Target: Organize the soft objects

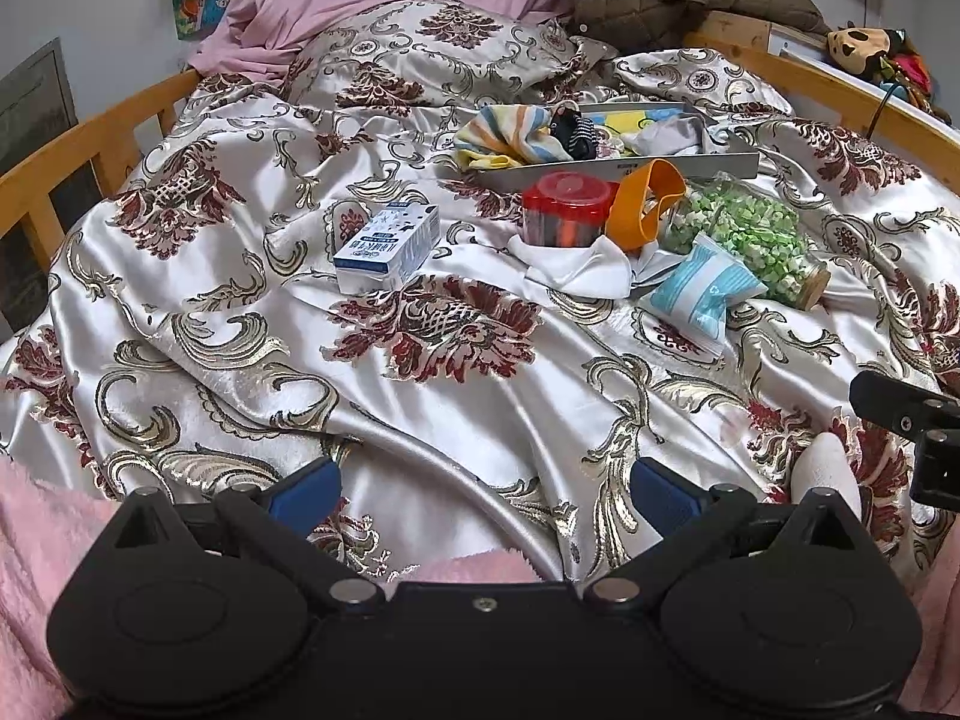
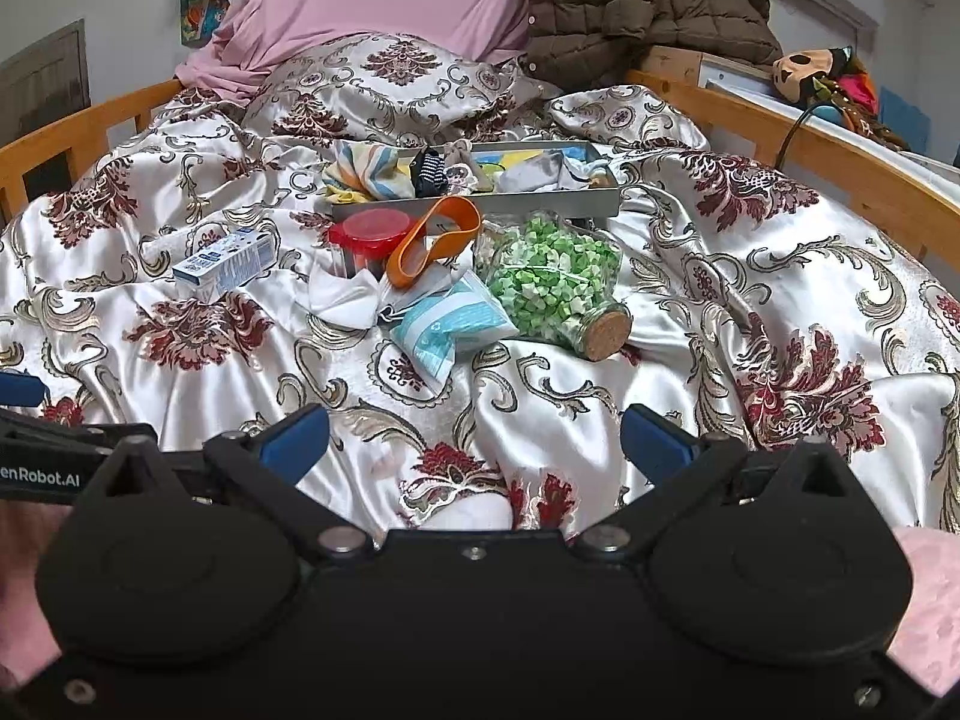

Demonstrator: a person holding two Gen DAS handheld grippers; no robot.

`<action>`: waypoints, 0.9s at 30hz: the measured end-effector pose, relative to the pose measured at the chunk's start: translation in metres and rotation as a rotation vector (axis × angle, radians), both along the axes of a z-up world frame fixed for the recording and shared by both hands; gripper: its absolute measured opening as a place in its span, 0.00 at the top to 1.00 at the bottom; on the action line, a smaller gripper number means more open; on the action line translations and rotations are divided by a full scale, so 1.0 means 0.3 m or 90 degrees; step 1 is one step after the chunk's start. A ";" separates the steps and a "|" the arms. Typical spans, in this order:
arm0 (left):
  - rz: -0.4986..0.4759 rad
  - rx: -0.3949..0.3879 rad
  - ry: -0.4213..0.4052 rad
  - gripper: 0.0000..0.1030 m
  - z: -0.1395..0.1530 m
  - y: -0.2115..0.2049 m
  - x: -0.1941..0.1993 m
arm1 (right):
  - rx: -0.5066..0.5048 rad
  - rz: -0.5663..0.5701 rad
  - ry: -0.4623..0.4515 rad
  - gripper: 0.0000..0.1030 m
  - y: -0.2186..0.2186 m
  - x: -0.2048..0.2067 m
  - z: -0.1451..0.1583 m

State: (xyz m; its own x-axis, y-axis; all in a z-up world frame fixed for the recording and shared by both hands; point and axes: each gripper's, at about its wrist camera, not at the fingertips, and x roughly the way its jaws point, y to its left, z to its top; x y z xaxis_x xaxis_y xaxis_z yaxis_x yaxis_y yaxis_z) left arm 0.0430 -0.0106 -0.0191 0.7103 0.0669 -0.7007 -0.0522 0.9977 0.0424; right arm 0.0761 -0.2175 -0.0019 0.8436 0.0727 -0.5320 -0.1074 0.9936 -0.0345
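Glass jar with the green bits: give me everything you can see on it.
The jar is clear glass, packed with small green and white pieces, and closed with a cork. It lies on its side on the bedspread, cork end toward the camera, just in front of the grey tray. The blue striped packet rests against its left side, with the orange band close by.

Glossy satin bedspread (image 1: 420, 396), matt grey metal tray (image 2: 480, 204), clear glass jar (image 2: 558, 288) with cork stopper, wooden bed rail (image 1: 90, 138), quilted puffy jacket (image 2: 630, 0), paper carton (image 1: 387, 249)
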 end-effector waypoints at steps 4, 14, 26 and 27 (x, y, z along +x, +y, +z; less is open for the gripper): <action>0.003 0.001 0.002 0.01 -0.002 0.001 0.003 | 0.002 0.001 0.000 0.01 -0.005 0.002 -0.001; 0.011 0.002 0.007 0.01 -0.005 0.004 0.009 | 0.005 0.005 0.001 0.01 -0.004 0.007 -0.004; 0.022 0.001 0.001 0.01 -0.001 0.011 0.023 | 0.013 0.015 0.011 0.01 0.000 0.024 -0.008; 0.021 0.002 0.001 0.01 -0.001 0.011 0.025 | 0.014 0.016 0.011 0.01 -0.001 0.025 -0.008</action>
State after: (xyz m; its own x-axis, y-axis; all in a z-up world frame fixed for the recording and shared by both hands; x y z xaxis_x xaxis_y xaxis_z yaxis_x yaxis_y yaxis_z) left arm 0.0505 -0.0074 -0.0194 0.7060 0.0931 -0.7021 -0.0856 0.9953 0.0458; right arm 0.0837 -0.2177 -0.0043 0.8319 0.1048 -0.5450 -0.1321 0.9912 -0.0111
